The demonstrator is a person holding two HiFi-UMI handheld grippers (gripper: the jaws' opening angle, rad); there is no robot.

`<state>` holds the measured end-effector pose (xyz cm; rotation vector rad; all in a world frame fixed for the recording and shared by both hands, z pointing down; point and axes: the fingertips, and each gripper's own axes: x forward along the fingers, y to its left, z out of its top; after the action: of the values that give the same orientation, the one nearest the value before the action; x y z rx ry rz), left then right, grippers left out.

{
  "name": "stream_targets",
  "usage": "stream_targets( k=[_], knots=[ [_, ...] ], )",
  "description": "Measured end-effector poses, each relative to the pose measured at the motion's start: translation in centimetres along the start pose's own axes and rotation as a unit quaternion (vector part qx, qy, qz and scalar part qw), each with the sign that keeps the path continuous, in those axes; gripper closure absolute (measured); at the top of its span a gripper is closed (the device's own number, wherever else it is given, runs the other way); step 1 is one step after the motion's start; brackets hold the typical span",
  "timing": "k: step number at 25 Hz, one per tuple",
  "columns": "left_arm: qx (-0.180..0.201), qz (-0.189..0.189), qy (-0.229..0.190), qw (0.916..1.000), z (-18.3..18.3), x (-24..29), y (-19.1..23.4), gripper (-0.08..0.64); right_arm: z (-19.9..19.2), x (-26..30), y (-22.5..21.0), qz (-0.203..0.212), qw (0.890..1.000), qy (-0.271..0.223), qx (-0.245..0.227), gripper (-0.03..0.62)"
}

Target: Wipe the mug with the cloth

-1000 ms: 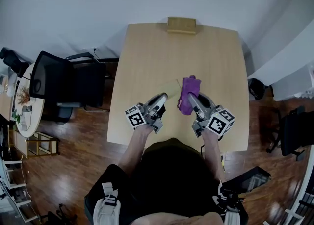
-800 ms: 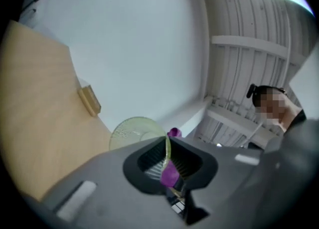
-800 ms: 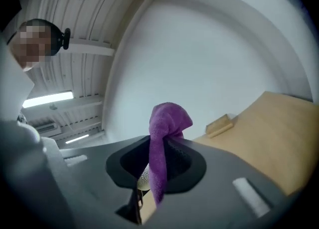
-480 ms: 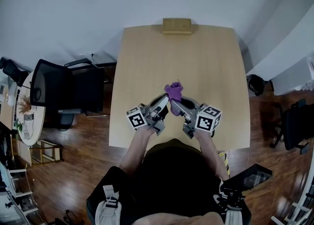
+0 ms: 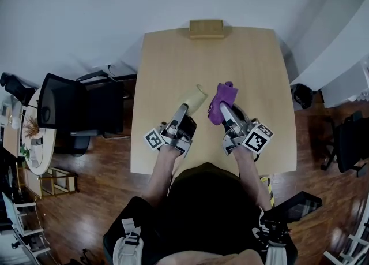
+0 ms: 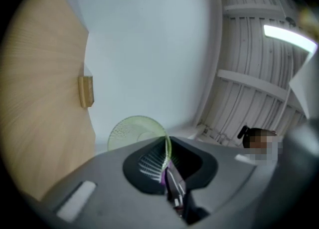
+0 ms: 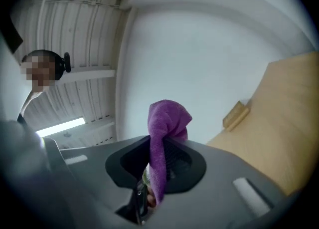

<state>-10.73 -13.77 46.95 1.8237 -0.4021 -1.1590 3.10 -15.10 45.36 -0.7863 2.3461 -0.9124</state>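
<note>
- A black office chair [image 5: 69, 105] stands on the wood floor to the left of the table [image 5: 167, 62], well apart from the work.
- The left gripper [image 5: 184, 109] reaches out over the near part of the table, its marker cube close to the person's hand.
- Its jaws have just been closing, and the left gripper view shows them drawn close, pinching the thin wall of the mug [image 5: 195, 98] at the rim. One jaw is inside the mug and one outside.
- The mug is pale yellow-green and translucent. It sticks out past the jaw tips, tilted up and away from the person. In the left gripper view it shows against the far wall rather than the table top, so it is held up off the wood.
- A small wooden block [image 5: 206, 28] sits at the middle of the table's far edge, well apart from both grippers.
- The cloth [image 5: 221, 97] is purple, bunched into a soft wad. It is just right of the mug, near it but apart, with a strip of table showing between them.
- The right gripper [image 5: 222, 109] holds that cloth. In the right gripper view the jaws are pressed onto the fabric, which rises from between them and flops over at the top.
- The two grippers lie side by side, both angled away from the person.
</note>
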Motion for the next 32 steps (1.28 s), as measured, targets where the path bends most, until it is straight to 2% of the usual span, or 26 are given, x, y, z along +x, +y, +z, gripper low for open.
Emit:
stream_targets(
  k=[2, 5, 9, 12, 15, 16, 17, 18, 20, 21, 22, 23, 25, 29, 32],
  knots=[
    [-0.002, -0.008, 0.011, 0.9999, -0.6, 0.5, -0.7, 0.515, 0.1, 0.9, 0.9, 0.009, 1.0, 0.001, -0.025, 0.531],
    [0.004, -0.01, 0.027, 0.9996, -1.5, 1.3, -1.4, 0.509, -3.7, 2.4, 2.7, 0.038, 0.993, 0.086, -0.077, 0.531],
    [0.026, 0.007, 0.056, 0.9981, -2.0, 1.7, -1.0, 0.511, -8.6, 2.3, 4.3, 0.078, 0.964, 0.194, -0.163, 0.532],
    [0.032, 0.01, 0.069, 0.9971, -2.0, 1.5, -0.9, 0.514, -10.9, 2.1, 4.6, 0.096, 0.945, 0.25, -0.185, 0.532],
    [0.021, 0.004, 0.056, 0.9982, -1.5, 0.9, -0.9, 0.515, -12.0, 1.0, 3.9, 0.099, 0.93, 0.294, -0.196, 0.532],
    [0.014, -0.002, 0.043, 0.999, -1.1, 0.7, -1.0, 0.515, -11.9, 0.6, 3.3, 0.092, 0.931, 0.293, -0.198, 0.531],
    [0.007, -0.008, 0.03, 0.9995, -0.7, 0.5, -1.2, 0.515, -11.1, 0.3, 2.8, 0.081, 0.939, 0.275, -0.19, 0.531],
    [0.001, -0.015, 0.017, 0.9997, -0.2, 0.4, -1.4, 0.515, -9.4, 0.1, 2.4, 0.069, 0.954, 0.236, -0.17, 0.531],
    [-0.009, -0.028, 0.0, 0.9996, 0.4, 0.5, -2.0, 0.515, -4.2, -0.1, 1.8, 0.048, 0.987, 0.112, -0.107, 0.531],
    [-0.013, -0.034, -0.003, 0.9993, 0.5, 0.6, -2.3, 0.515, -1.5, -0.2, 1.6, 0.041, 0.994, 0.052, -0.083, 0.531],
    [-0.018, -0.039, -0.003, 0.9991, 0.4, 0.8, -2.5, 0.517, 0.5, -0.3, 1.7, 0.038, 0.996, 0.007, -0.075, 0.531],
    [-0.023, -0.044, 0.001, 0.9988, 0.1, 1.0, -2.7, 0.517, 1.7, -0.2, 1.9, 0.038, 0.996, -0.016, -0.083, 0.531],
    [-0.034, -0.054, 0.014, 0.9979, -1.0, 1.5, -3.1, 0.517, 1.6, 0.6, 2.9, 0.053, 0.992, -0.013, -0.116, 0.531],
    [-0.03, -0.059, 0.031, 0.9973, -1.9, 2.0, -3.6, 0.514, -2.3, 1.6, 4.7, 0.098, 0.981, 0.048, -0.162, 0.532],
    [-0.014, -0.05, 0.045, 0.9976, -1.6, 2.3, -3.5, 0.511, -6.4, 1.9, 5.7, 0.132, 0.964, 0.125, -0.193, 0.532]
  ],
)
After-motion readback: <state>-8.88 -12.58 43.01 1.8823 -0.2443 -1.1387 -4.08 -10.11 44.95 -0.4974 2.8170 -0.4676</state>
